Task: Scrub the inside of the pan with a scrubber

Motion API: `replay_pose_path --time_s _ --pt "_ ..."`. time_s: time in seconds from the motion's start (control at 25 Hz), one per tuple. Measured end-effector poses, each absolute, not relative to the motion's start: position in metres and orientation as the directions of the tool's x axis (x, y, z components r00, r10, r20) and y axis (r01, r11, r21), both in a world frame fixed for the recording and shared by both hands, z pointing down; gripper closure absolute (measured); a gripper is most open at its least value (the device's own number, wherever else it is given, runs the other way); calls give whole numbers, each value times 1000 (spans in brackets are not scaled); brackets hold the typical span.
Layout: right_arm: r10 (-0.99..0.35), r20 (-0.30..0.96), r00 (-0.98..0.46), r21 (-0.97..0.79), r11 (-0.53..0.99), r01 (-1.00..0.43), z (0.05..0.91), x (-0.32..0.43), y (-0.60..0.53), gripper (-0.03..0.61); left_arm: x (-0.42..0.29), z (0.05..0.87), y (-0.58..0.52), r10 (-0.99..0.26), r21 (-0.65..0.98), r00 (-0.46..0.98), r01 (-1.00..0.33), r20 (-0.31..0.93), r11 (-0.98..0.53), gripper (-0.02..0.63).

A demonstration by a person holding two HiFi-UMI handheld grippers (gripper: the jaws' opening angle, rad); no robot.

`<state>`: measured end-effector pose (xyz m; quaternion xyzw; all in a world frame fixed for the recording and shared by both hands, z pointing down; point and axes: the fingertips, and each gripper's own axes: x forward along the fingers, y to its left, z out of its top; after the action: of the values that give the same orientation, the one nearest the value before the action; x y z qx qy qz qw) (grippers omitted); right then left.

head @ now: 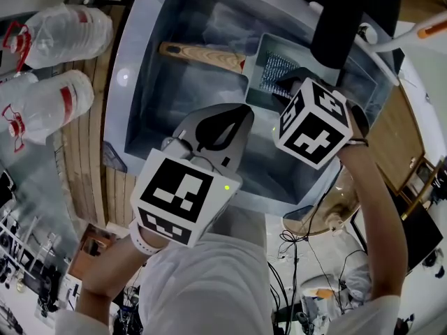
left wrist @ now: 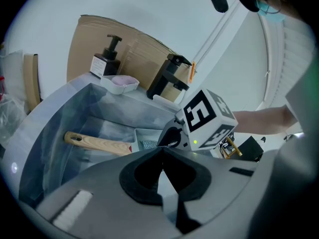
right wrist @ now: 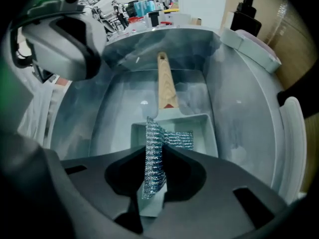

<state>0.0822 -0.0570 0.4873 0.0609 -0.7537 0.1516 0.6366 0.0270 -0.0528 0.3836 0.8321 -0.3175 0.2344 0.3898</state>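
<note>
Clenched on the scrubber (right wrist: 152, 169), the right gripper (right wrist: 155, 151) holds the silvery mesh pad on edge between its jaws. The pad's free end reaches forward into the pan (right wrist: 202, 126) (contact with the pan floor cannot be confirmed). The pan is grey and rectangular and sits on the floor of the sink (right wrist: 234, 98). Its wooden handle (right wrist: 166, 83) lies flat along that floor, pointing away from the gripper.

The left gripper (left wrist: 162, 148) has its jaws pressed together with nothing between them. It hangs above the sink's near edge, apart from the pan and beside the right gripper's marker cube (left wrist: 207, 118).

On the sink's far rim stand a pump bottle (left wrist: 104, 59) and a pale soap dish (left wrist: 122, 82), just beside each other. Two clear plastic bottles (head: 59, 61) lie on wooden slats outside the sink's left wall.
</note>
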Motion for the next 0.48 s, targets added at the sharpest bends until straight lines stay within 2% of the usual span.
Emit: replay_pose_path --time_s 0.2,0.48 --pt "36 989 -144 -83 938 -336 491 96 -78 515 26 383 -55 -349 495 688 -711 637 -499 609" --pt "58 994 -94 -85 944 -320 491 129 -67 515 20 383 -56 -358 490 680 -720 640 -491 609"
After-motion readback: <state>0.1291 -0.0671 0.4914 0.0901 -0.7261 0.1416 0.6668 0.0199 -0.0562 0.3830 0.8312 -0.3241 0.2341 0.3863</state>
